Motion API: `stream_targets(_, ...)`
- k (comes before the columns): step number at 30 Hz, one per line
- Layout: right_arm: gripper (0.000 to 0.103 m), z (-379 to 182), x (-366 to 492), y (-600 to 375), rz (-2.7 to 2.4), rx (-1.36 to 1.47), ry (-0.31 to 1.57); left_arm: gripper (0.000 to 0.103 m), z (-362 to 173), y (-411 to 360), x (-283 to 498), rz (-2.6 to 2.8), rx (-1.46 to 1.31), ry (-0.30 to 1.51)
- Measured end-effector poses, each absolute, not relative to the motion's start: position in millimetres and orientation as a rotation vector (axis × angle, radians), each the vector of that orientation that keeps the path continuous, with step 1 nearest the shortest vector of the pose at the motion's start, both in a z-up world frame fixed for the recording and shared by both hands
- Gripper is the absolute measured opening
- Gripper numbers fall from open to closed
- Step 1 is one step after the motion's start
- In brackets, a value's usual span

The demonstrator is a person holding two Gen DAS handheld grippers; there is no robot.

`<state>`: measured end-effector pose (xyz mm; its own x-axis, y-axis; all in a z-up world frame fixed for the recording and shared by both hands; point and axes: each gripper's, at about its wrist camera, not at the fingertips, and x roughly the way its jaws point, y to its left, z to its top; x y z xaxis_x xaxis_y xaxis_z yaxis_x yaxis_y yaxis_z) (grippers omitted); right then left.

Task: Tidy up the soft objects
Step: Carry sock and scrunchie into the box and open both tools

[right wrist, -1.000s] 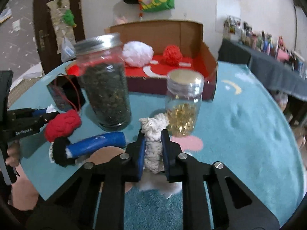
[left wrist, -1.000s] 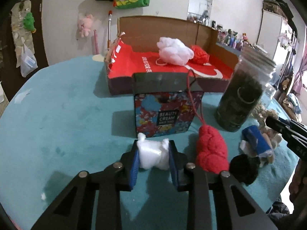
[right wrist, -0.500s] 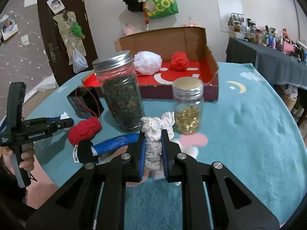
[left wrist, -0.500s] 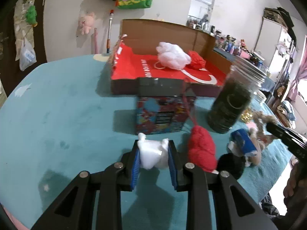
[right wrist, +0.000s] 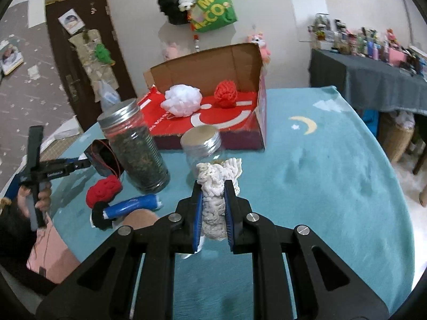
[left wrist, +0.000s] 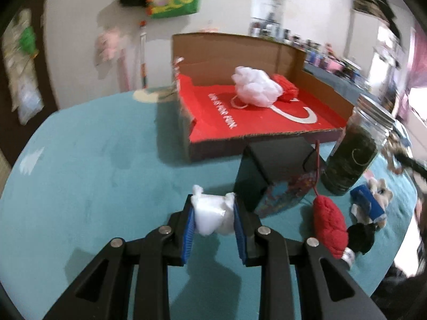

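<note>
The right gripper has its jaws pinching a knobbly cream knitted piece, long axis upright above the teal worktop. The left gripper has its jaws squeezing a fluffy white wad that lies crosswise.

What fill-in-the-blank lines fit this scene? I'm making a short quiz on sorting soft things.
1. The left gripper is shut on a soft ____ lump.
2. The right gripper is shut on a cream knitted piece in front of the jar with the ____ contents.
3. In the box lie a white puff and a ____ knitted ball.
4. The tall jar of dark contents has its lid ____.

Missing words: white; gold; red; on
</note>
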<state>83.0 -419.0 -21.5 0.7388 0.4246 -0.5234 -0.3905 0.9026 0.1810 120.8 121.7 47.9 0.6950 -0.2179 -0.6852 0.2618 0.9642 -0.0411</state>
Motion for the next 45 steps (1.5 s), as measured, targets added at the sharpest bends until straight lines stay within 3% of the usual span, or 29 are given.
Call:
stream_targets(12,0.014,-12.2,130.9,-423.9,0.577,-0.159,0.576,0.028,59.2,120.3,150.4,-0.456,0.205,0.667)
stream_targets(30,0.014,16.2,176.5,-405.3,0.747,-0.207,0.544,0.028,108.7,93.9,186.4,-0.559,0.276,0.578)
stream_targets(37,0.014,36.4,216.3,-373.8,0.699,-0.247,0.57,0.029,122.3,54.4,225.7,-0.507,0.255,0.646)
stream_targets(45,0.014,36.4,296.4,-337.4,0.473,-0.236,0.812,0.029,112.0,25.5,288.8,-0.344,0.229,0.865)
